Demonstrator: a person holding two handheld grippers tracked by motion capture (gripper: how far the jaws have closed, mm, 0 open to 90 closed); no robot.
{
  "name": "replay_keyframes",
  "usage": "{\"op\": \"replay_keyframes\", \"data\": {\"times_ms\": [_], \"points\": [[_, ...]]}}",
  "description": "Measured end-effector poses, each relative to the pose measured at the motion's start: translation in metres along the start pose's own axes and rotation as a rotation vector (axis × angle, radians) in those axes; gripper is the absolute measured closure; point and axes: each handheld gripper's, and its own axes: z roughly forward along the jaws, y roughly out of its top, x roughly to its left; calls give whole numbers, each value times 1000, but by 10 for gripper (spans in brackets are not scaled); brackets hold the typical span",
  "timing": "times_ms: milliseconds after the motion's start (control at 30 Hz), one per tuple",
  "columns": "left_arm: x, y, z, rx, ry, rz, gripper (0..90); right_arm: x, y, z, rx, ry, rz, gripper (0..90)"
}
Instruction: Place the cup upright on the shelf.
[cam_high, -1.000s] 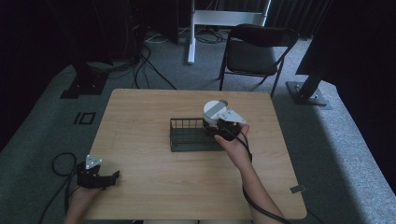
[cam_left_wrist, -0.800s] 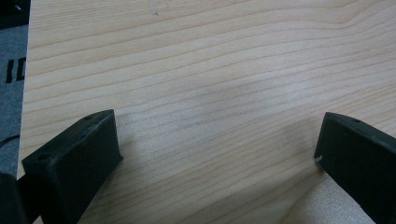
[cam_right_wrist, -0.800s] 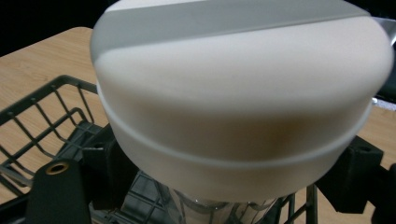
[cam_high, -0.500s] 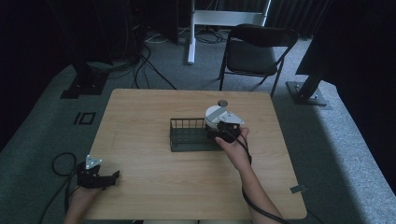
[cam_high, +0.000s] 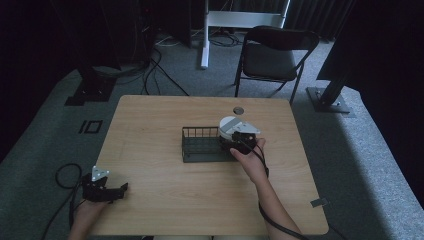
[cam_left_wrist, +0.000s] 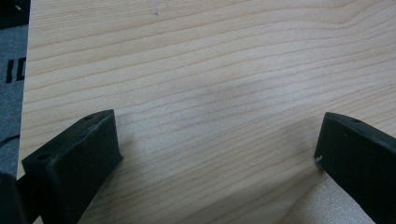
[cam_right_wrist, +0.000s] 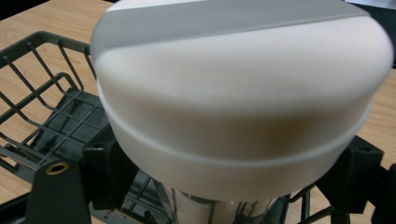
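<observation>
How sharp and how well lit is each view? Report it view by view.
High view: dim, dark surroundings, the wooden table the brightest area, wire basket fairly crisp. Left gripper view: evenly lit wood grain in focus, black jaws soft at the edges. Right gripper view: white lidded container very close, slightly soft, with a shaded underside.

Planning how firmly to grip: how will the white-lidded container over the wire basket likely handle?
The white-lidded container looks rigid, with a smooth, rounded lid, so it may slip between the right gripper's fingers. Its lid looks wider than the body below, so it may tip if set down carelessly in the wire basket.
</observation>
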Motion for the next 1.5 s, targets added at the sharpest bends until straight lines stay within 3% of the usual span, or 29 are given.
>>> {"op": "replay_keyframes", "data": {"times_ms": [433, 633, 1500], "points": [[0, 0, 0, 1, 0, 1, 1, -6, -6, -1, -27, 47, 6, 177], [0, 0, 0, 1, 0, 1, 1, -6, -8, -3, -72, 61, 6, 128], [0, 0, 0, 1, 0, 1, 2, -14, -20, -30, -110, 81, 2, 128]]}}
